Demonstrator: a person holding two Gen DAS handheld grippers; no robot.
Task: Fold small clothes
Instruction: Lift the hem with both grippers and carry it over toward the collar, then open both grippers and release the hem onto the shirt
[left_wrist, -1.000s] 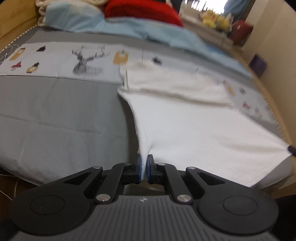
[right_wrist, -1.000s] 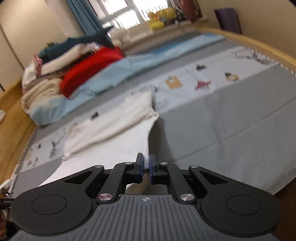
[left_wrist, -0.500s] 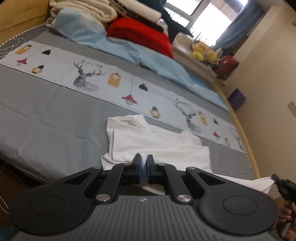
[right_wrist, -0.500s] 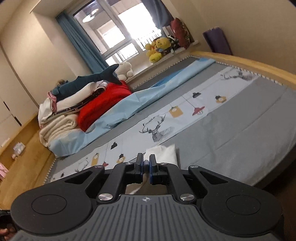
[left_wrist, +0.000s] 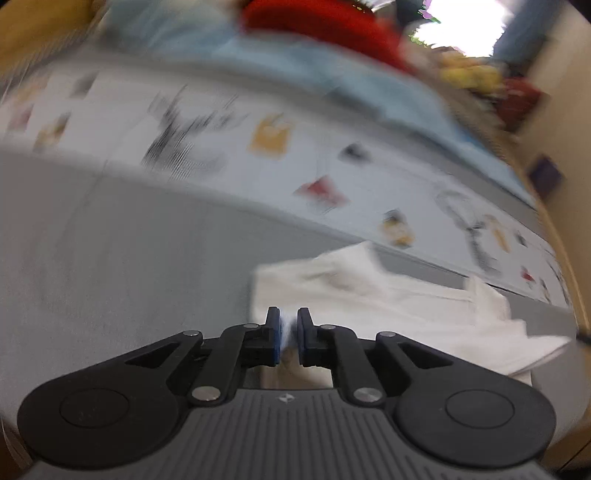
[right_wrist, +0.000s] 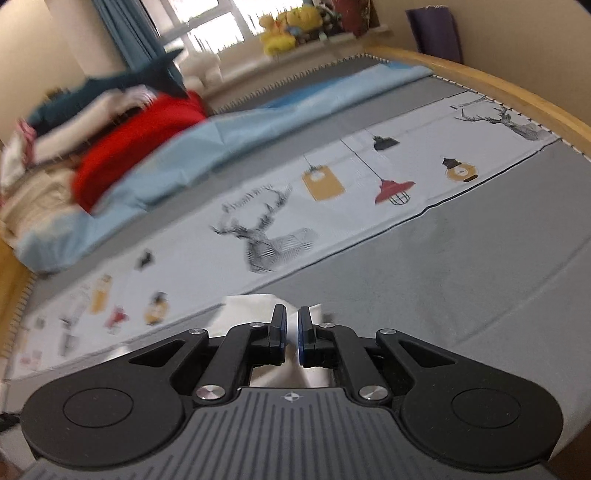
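Left wrist view: my left hand-held gripper (left_wrist: 289, 334) has white cloth showing in the narrow gap between its blue pads, and its jaws have just been easing apart slightly, so I judge the pinch on the hem is loosening rather than firm. The one white garment (left_wrist: 388, 299) lies on the grey bed cover (left_wrist: 129, 258), directly ahead of this gripper and running off to its right, with its long axis crosswise to the fingers and roughly parallel to the printed strip (left_wrist: 258, 147) beyond it. The picture is heavily blurred, so I cannot make out seams or sleeves with any confidence. In the right wrist view, my right hand-held gripper (right_wrist: 291, 334) is nearly pressed together with white cloth between its pads as well; the visible fabric peeks out just ahead and to the left of the fingertips. Each hand sits at its own end of the near edge, neither plainly closer than the other, so I judge the coming move turns on laying that edge down level across the folded part. Count: one white garment, two hand-held grippers, one bed cover, one printed strip, and one pile of bedding (right_wrist: 122, 136) at the far side, well apart from the work.
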